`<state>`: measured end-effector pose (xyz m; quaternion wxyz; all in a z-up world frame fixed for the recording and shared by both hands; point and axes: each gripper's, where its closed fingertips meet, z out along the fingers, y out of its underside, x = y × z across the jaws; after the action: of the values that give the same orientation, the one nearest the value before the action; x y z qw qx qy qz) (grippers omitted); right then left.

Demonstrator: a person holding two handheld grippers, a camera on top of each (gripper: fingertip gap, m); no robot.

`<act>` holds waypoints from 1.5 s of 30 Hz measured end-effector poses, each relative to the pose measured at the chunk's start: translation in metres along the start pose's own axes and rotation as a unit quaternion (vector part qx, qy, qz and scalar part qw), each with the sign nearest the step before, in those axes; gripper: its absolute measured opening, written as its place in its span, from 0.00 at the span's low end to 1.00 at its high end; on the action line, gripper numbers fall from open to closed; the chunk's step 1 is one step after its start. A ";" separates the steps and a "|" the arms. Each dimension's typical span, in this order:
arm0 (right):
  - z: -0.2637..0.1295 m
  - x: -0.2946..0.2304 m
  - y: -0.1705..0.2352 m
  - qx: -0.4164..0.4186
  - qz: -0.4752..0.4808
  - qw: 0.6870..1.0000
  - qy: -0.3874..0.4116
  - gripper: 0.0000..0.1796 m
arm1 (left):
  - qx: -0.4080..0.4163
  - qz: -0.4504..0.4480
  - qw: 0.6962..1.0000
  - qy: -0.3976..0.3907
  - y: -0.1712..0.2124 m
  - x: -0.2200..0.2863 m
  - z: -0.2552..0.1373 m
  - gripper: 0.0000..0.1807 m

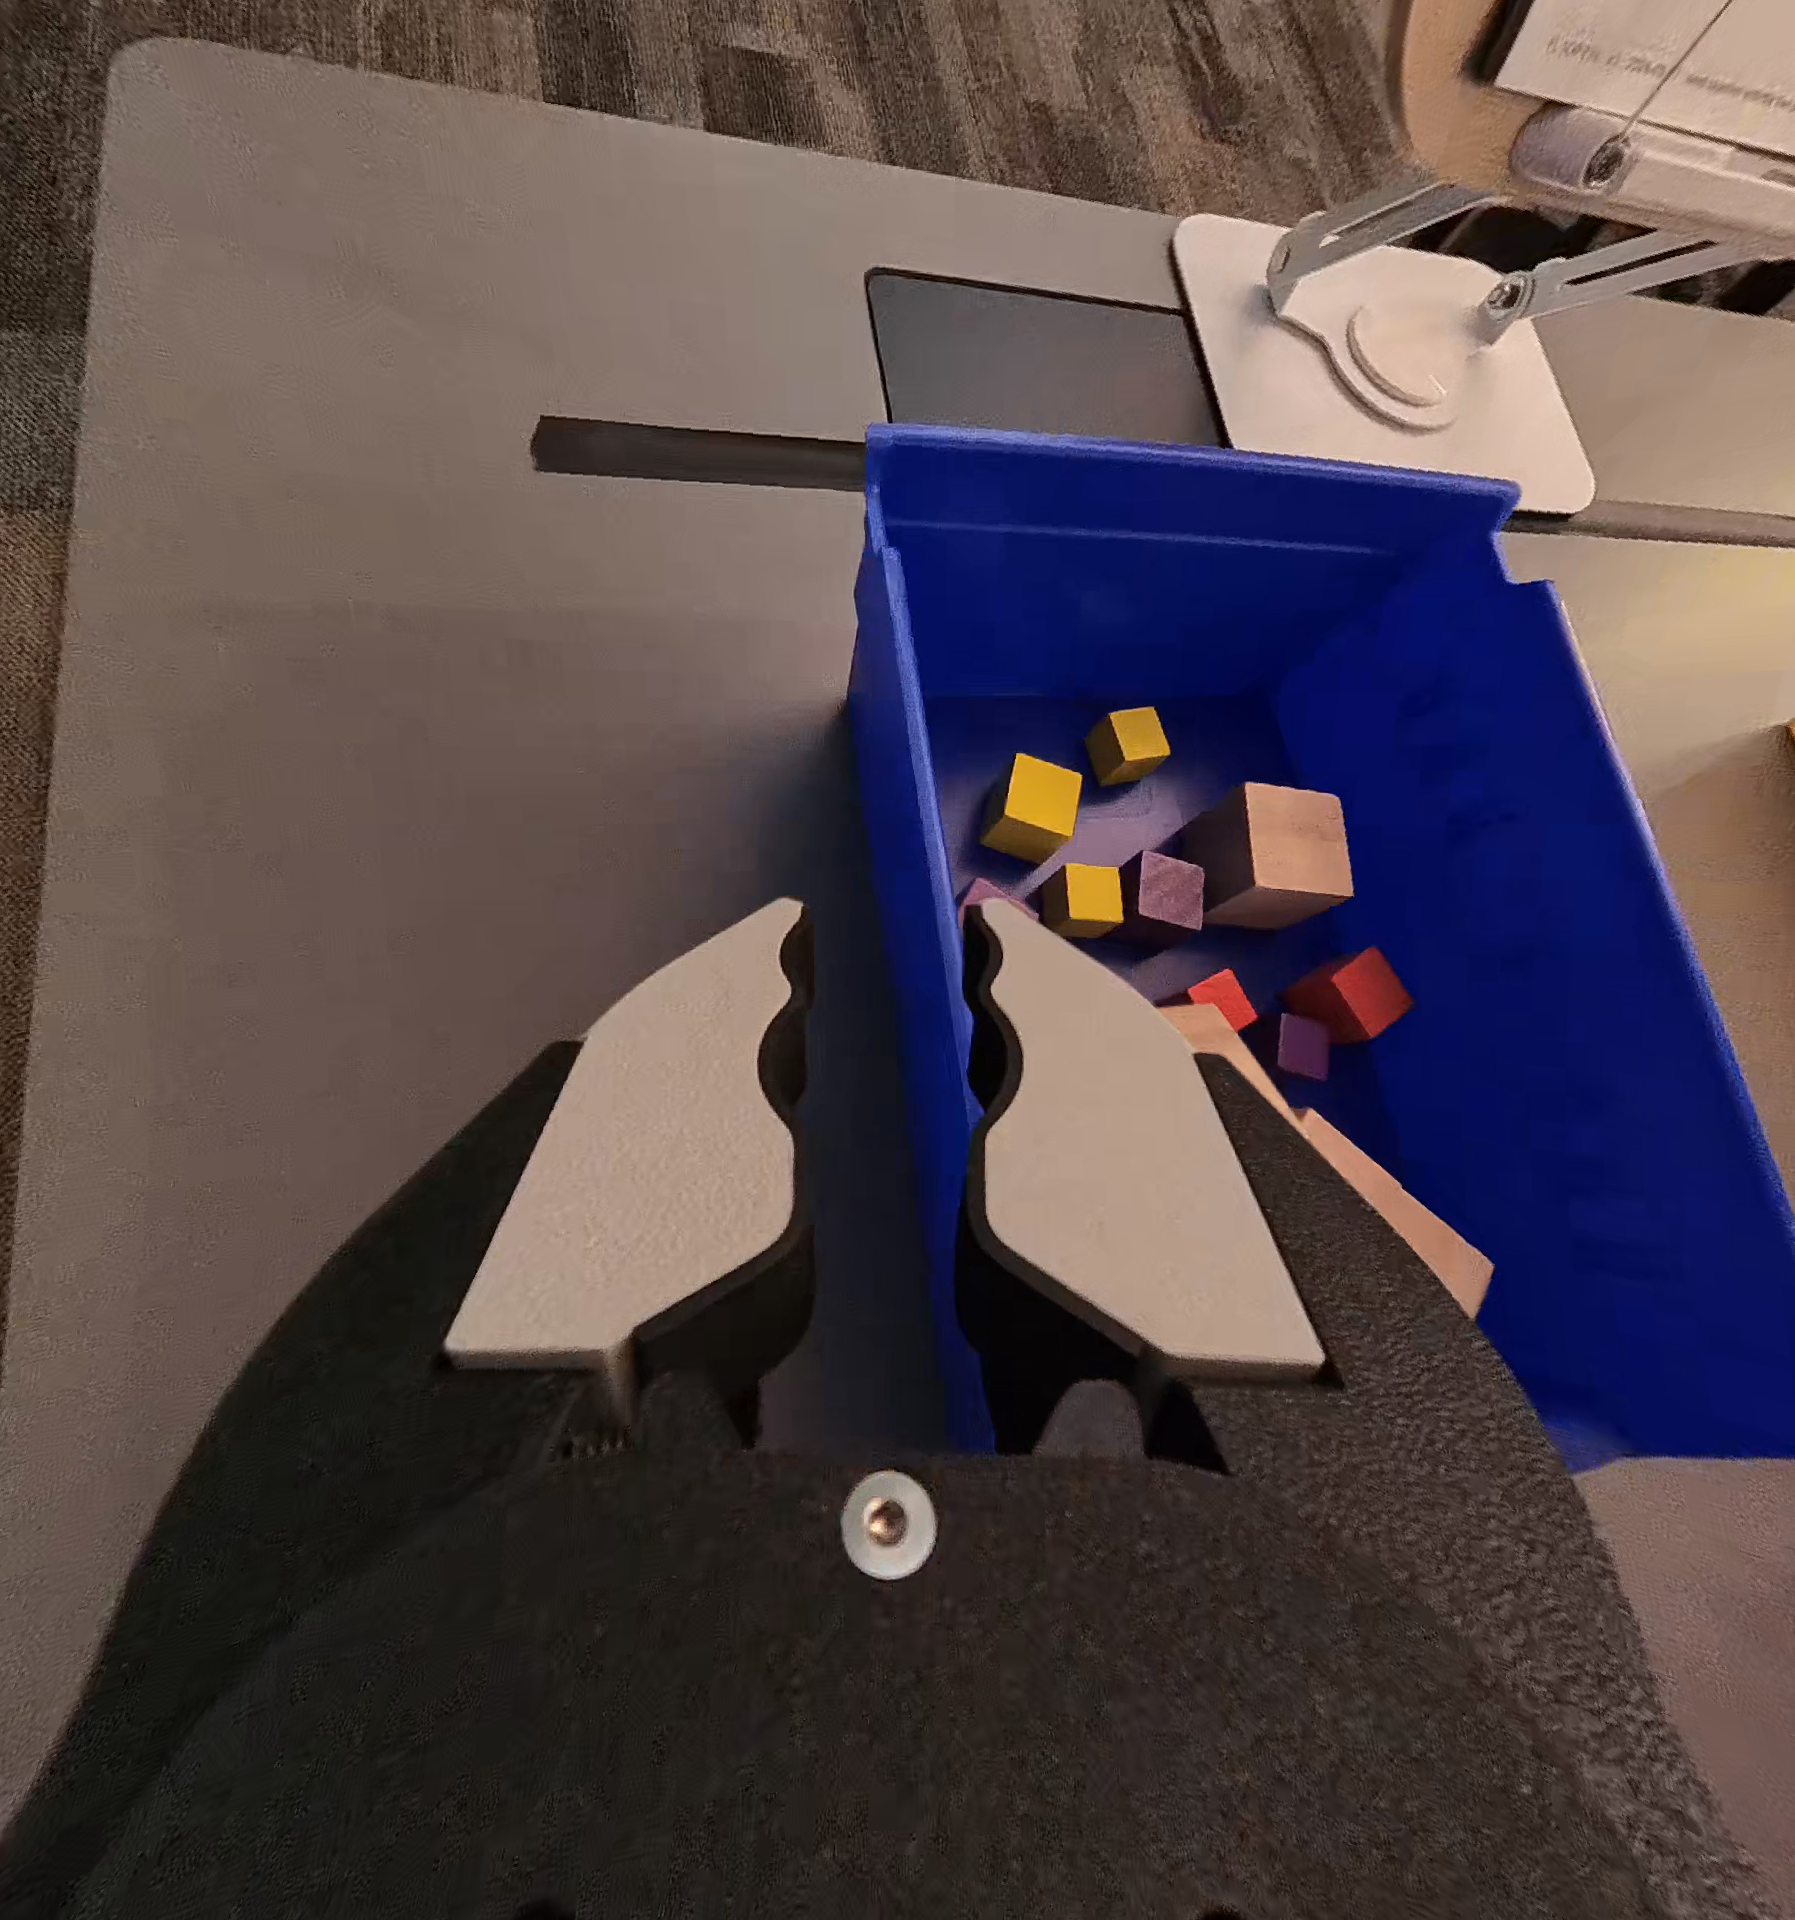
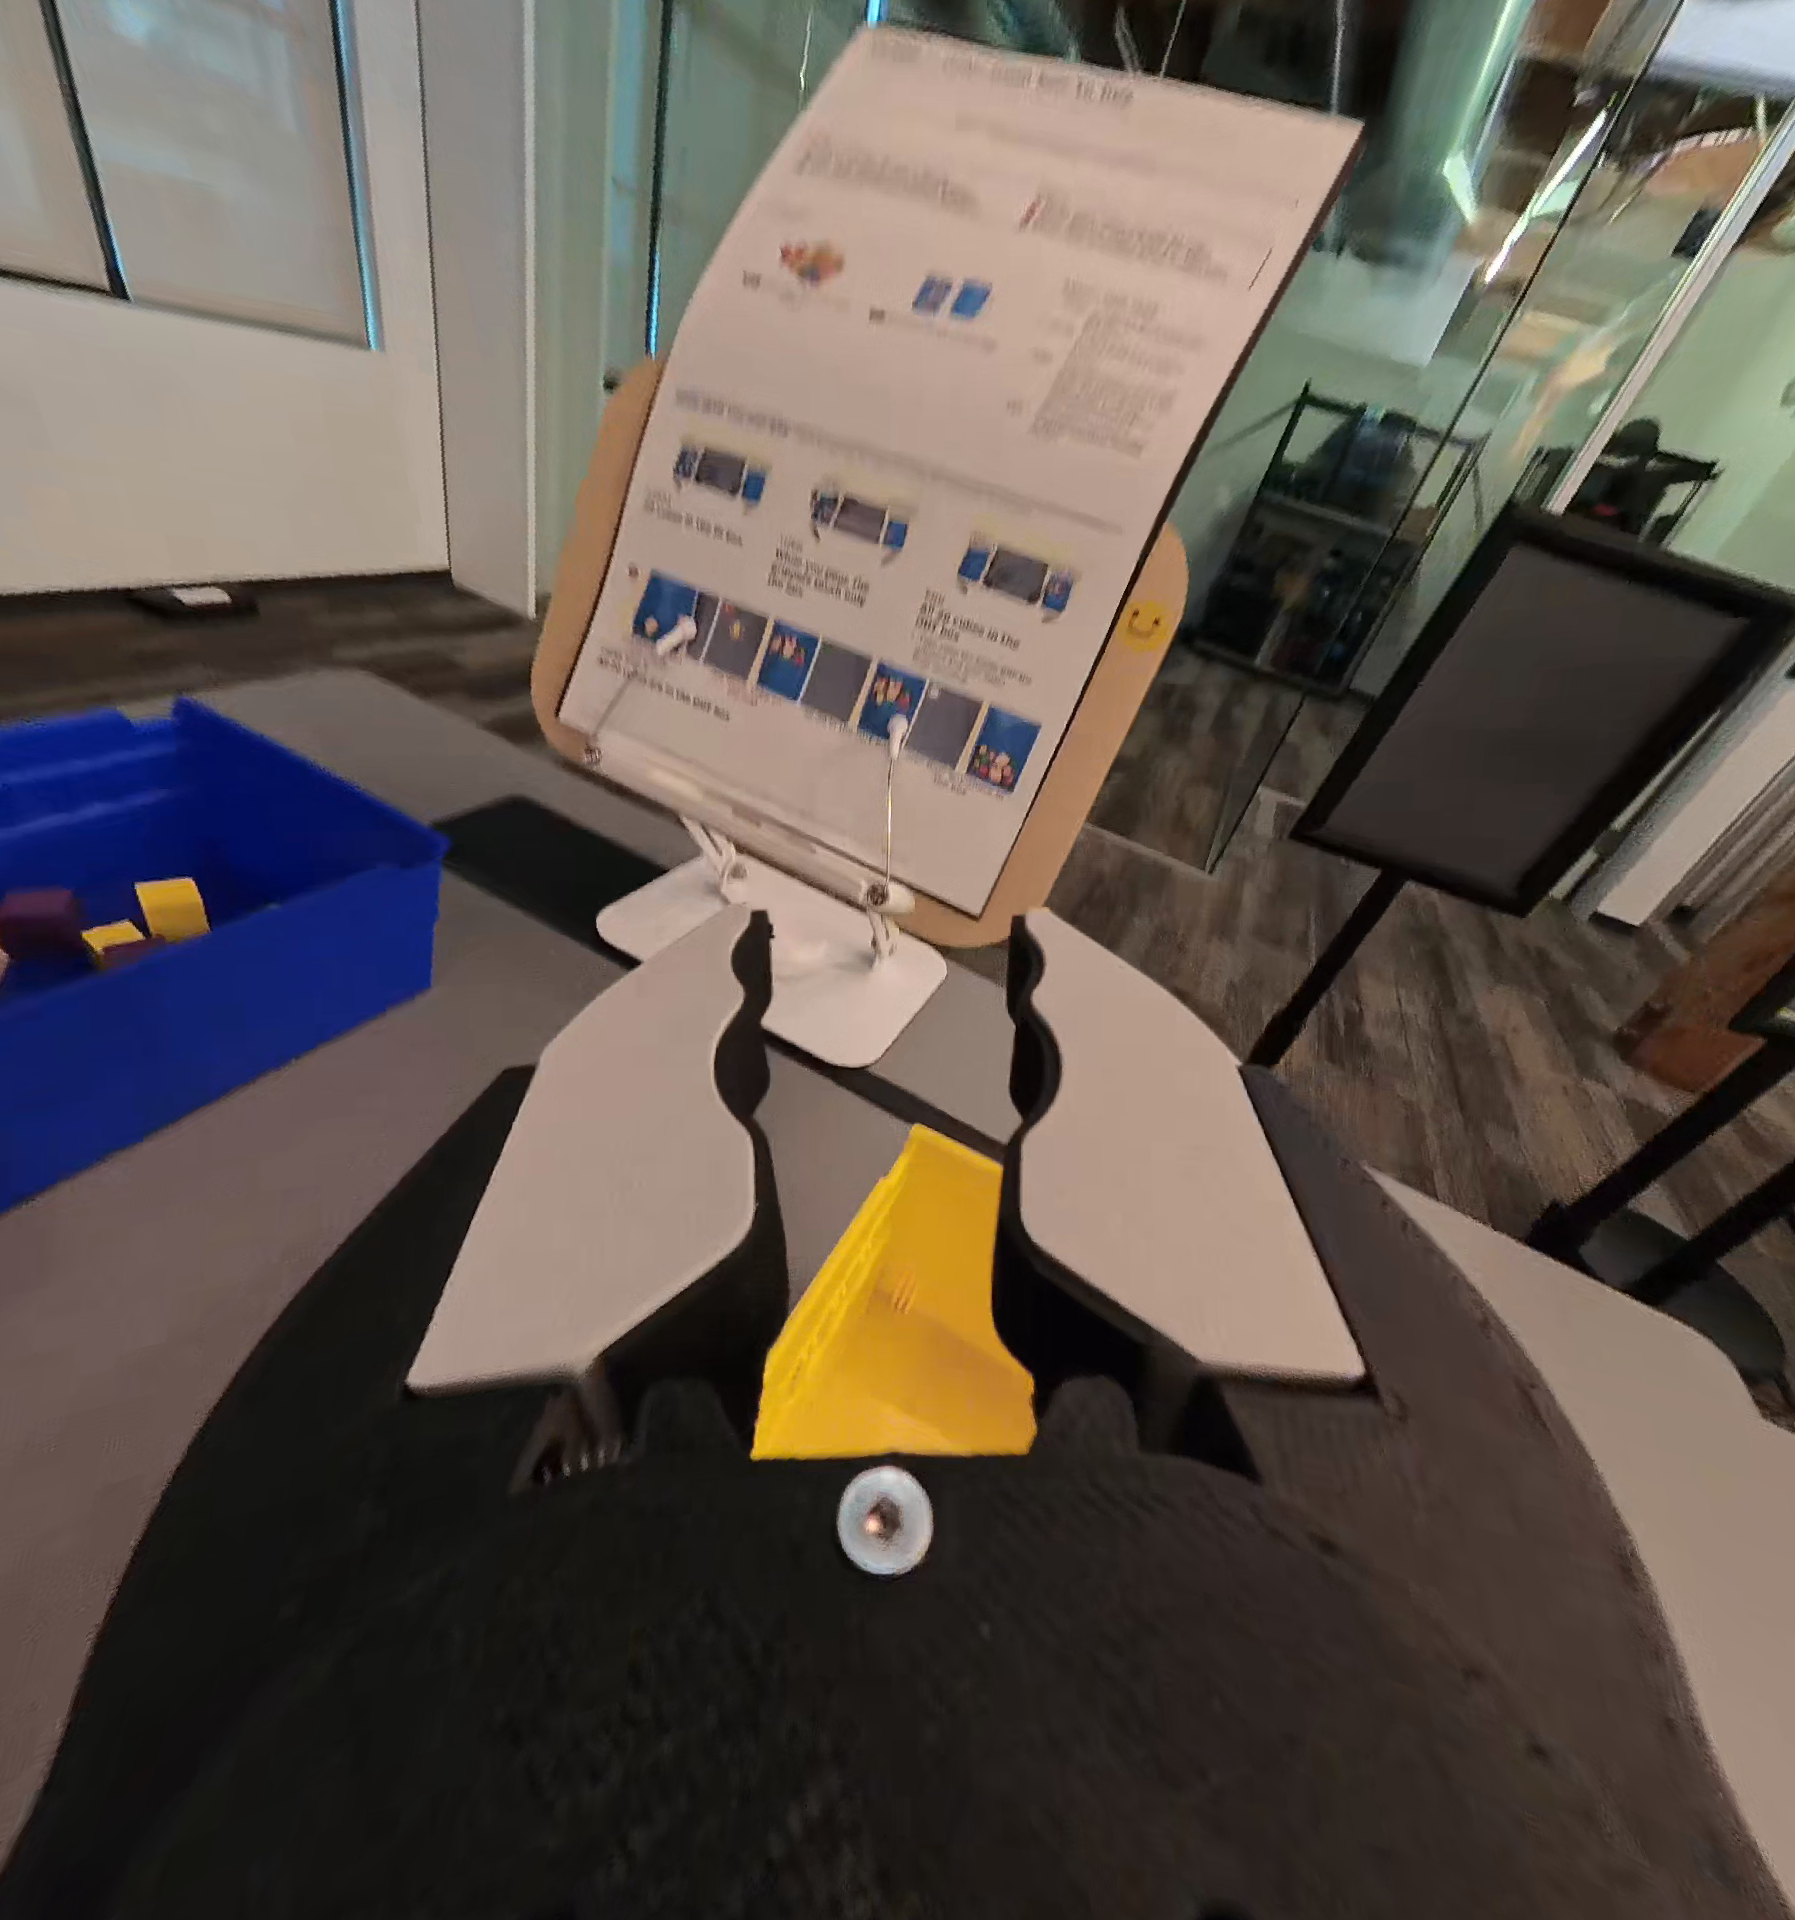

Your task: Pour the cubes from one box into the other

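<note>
The left hand-held gripper (image 1: 888, 914) points down and forward from 6 o'clock, its two flat grey fingers (image 1: 654, 1132) astride the left wall of the blue box (image 1: 1495, 935): one finger outside over the tabletop (image 1: 405, 727), the other inside the box. A gap shows on each side of the wall, so I cannot tell whether it is gripped. The fingers are matte plates with wavy inner edges on a black pebbled body.

The blue box is smooth plastic, rectangular, and sits at the frame's centre-right on the grey matte tabletop. Inside lie wooden cubes (image 1: 1163, 883): three yellow, three purple with one half hidden behind a fingertip, two red, and one large bare-wood cube at 1 o'clock of the fingertips. More pale wood peeks out beside the inner finger; its count is unclear.

At 12 o'clock a dark pad (image 1: 1028, 353) is set into the tabletop, with a white stand base (image 1: 1392, 353) to its right.

The right hand-held gripper (image 2: 882, 935) is held nearly level, fingers spread and released, gripping nothing. A yellow box (image 2: 903, 1320), ribbed plastic, lies low between the fingers near their roots, only a corner showing. The blue box appears at 9 o'clock, and a printed sheet (image 2: 924, 468) on a cardboard-backed stand rises at 12 o'clock.
</note>
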<state>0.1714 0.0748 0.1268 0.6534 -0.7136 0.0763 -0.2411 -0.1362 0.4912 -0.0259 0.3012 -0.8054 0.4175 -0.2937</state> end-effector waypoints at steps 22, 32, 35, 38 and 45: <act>0.020 -0.009 0.047 -0.084 0.021 0.996 -0.029 0.24 | -0.161 -0.051 0.986 0.007 0.043 0.012 0.043 0.04; 0.018 -0.002 0.053 -0.095 0.030 0.994 -0.033 0.24 | -0.215 -0.039 0.976 -0.024 0.059 0.011 0.047 0.05; 0.019 -0.003 0.058 -0.108 0.031 0.993 -0.037 0.24 | -0.219 -0.027 0.975 -0.034 0.059 0.010 0.047 0.05; 0.020 -0.004 0.059 -0.110 0.030 0.993 -0.039 0.24 | -0.223 -0.015 0.974 -0.040 0.060 0.010 0.047 0.04; 0.023 -0.014 0.063 -0.123 0.027 0.991 -0.051 0.24 | -0.215 -0.023 0.976 -0.023 0.059 0.010 0.047 0.05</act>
<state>0.1820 0.0930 0.0620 0.5703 -0.7974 0.0914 -0.1750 -0.1269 0.4655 -0.0971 0.1236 -0.8672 0.4455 -0.1850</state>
